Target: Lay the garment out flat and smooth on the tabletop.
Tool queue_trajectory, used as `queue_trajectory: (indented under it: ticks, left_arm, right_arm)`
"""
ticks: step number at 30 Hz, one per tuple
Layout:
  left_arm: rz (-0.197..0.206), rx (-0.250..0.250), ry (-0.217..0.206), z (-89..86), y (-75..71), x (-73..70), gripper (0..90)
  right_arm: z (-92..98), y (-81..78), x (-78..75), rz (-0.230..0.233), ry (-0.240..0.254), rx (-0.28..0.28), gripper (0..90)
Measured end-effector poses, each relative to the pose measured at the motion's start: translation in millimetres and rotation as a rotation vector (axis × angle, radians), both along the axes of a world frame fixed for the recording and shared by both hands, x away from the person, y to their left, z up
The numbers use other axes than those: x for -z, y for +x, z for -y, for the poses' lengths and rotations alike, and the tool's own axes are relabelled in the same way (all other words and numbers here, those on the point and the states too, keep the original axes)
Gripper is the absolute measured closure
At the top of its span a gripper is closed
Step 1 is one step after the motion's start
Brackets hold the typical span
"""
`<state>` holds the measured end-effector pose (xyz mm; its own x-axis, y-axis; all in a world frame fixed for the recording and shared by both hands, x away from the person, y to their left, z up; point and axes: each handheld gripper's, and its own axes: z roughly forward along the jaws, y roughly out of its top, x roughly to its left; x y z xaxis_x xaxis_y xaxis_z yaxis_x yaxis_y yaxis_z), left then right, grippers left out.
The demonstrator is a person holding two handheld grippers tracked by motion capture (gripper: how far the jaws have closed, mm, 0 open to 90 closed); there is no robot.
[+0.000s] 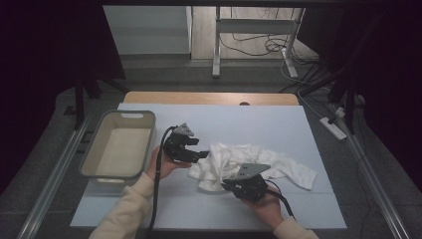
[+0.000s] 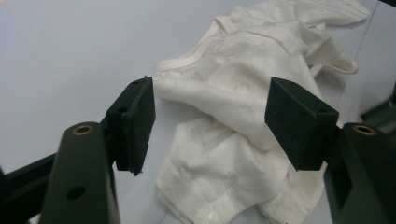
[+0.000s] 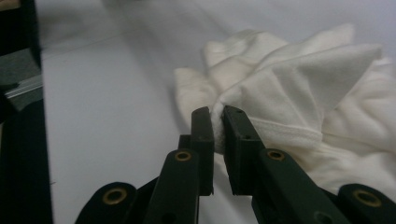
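white cotton garment point(image 1: 249, 162) lies crumpled on the pale blue surface point(image 1: 278, 124), right of centre and toward your side of it, with one sleeve-like end trailing off to the right. your right tongs point(image 3: 218, 128) are clamped on a fold of this garment at its near edge; in the right gripper view the two pads pinch a hemmed ridge of cloth, with the fabric pressed thin between them. in the high view your right tongs point(image 1: 230, 185) sit at the near edge of the heap, your hand beneath them. your left tongs point(image 2: 210, 119) stand apart, the jaws wide and holding nothing; in the left gripper view the garment point(image 2: 243, 121) lies between and beyond the two pads, and the left pad sits just beside a folded edge of the cloth. whether that pad touches the cloth cannot be told. in the high view your left tongs point(image 1: 201, 154) are at the left edge of the heap. a grey plastic bin point(image 1: 102, 144) stands at the left side of the surface, apart from the garment.
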<state>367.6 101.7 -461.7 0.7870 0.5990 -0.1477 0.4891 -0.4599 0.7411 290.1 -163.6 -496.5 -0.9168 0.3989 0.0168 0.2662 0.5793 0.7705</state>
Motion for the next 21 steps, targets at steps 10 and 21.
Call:
queue_trajectory:
  ticks: [10, 21]
  left_arm:
    - [-0.004, 0.006, 0.003, 2.0, -0.5, 1.1, 34.0]
    - [-0.012, 0.017, 0.011, 4.8, -0.9, 2.9, 33.7]
  right_arm:
    - [-16.7, -18.7, 3.8, -0.019, 0.004, -0.092, 82.0]
    - [0.6, -14.5, -9.0, 0.034, 0.055, -0.012, 54.8]
